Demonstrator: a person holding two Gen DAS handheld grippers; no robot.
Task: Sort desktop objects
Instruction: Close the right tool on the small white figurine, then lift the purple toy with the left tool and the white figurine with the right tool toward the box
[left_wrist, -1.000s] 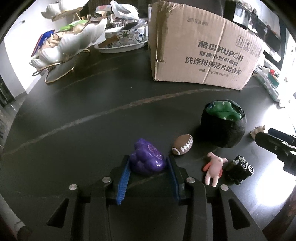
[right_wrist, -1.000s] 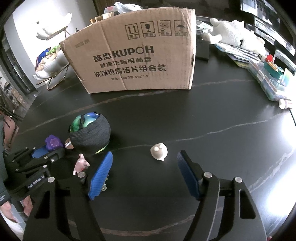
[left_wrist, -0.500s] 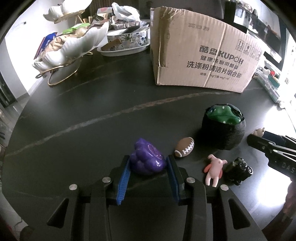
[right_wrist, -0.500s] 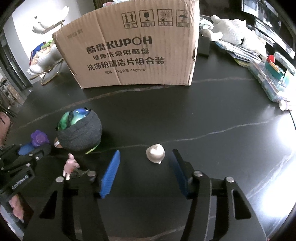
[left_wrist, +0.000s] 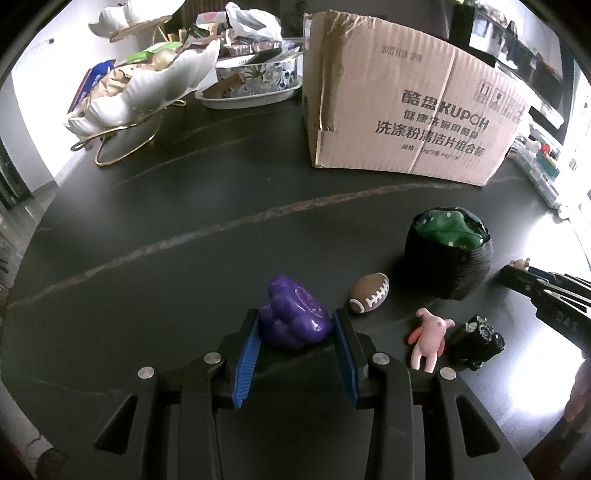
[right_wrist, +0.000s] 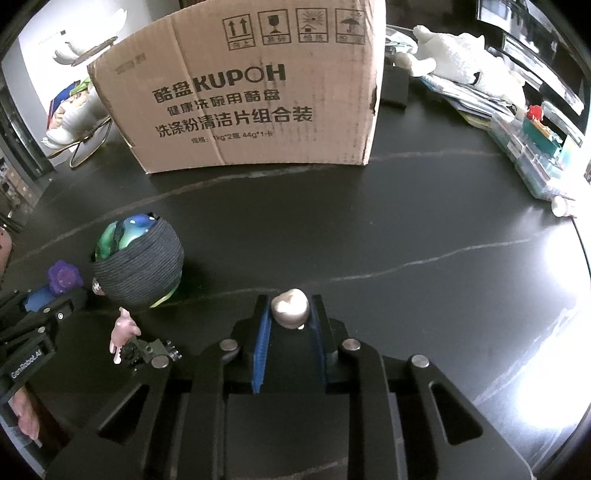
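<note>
The left hand-held gripper (left_wrist: 295, 332) pinches a purple lumpy toy (left_wrist: 293, 319) between its blue pads, low on the dark surface (left_wrist: 184, 229). Just to its right lie a small brown football (left_wrist: 369, 293), a pink figure (left_wrist: 428, 338) and a black toy vehicle (left_wrist: 476, 341), with a black ribbed pot (left_wrist: 448, 267) holding something green beyond them. The right hand-held gripper (right_wrist: 290, 314) has just been closing and now pinches a small cream figurine (right_wrist: 290, 306) at its fingertips. Both grippers tilt steeply down toward the surface. A cardboard box (right_wrist: 251, 99) printed with "KUPOH" stands well ahead of both. White shell-shaped dishes (left_wrist: 147, 88) sit far ahead to the left, and a white plush toy (right_wrist: 465, 62) far ahead to the right.
</note>
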